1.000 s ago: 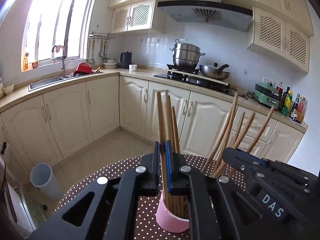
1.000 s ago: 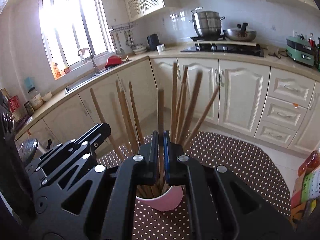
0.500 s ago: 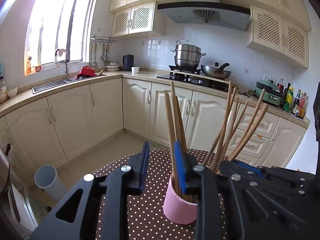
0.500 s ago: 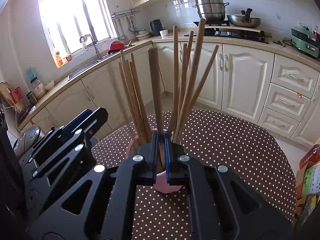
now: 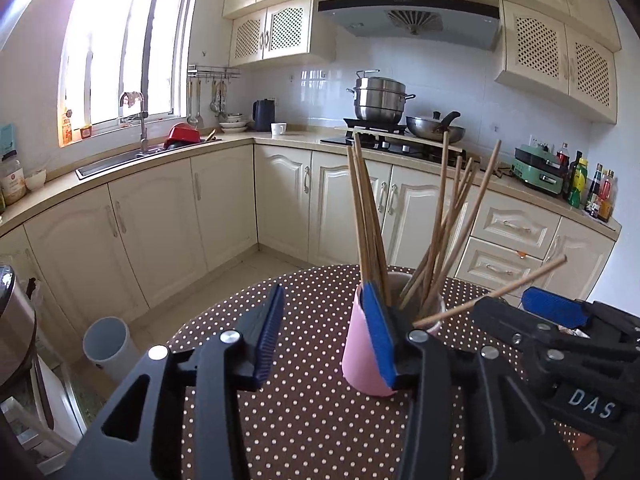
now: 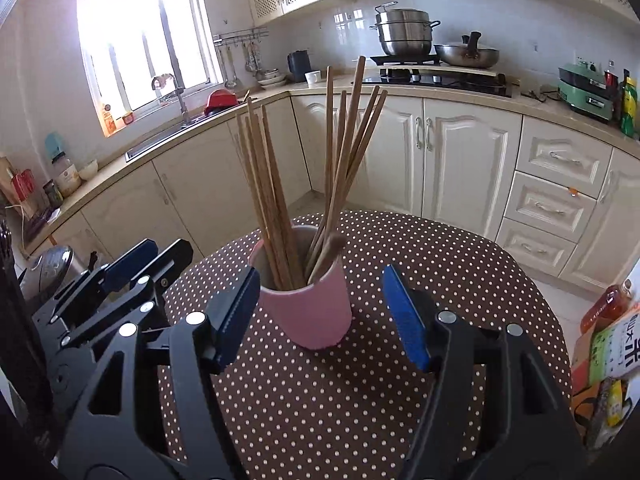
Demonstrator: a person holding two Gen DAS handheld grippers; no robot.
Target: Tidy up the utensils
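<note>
A pink cup [image 5: 362, 356] [image 6: 306, 312] full of wooden chopsticks [image 5: 370, 216] [image 6: 272, 200] stands on the brown dotted table [image 5: 304, 408] [image 6: 440, 264]. My left gripper [image 5: 322, 296] is open and its jaws are opening, with only tablecloth between them. The cup sits just behind its right finger. One chopstick [image 5: 492, 292] leans low toward my right gripper [image 5: 528, 304]. In the right wrist view my right gripper [image 6: 320, 278] is open and still opening, the cup just ahead between its fingers, untouched. My left gripper [image 6: 132, 264] shows at the left.
Food packets and a bottle [image 6: 608, 340] crowd the table's right edge. A grey bin [image 5: 106, 344] stands on the floor at the left, near a metal pot [image 5: 12, 320]. Cream cabinets and the counter ring the room beyond the table.
Both grippers were shut on chopsticks over the cup. The left opened first, then the right; the chopsticks now stand in the cup and both grippers have drawn back.
</note>
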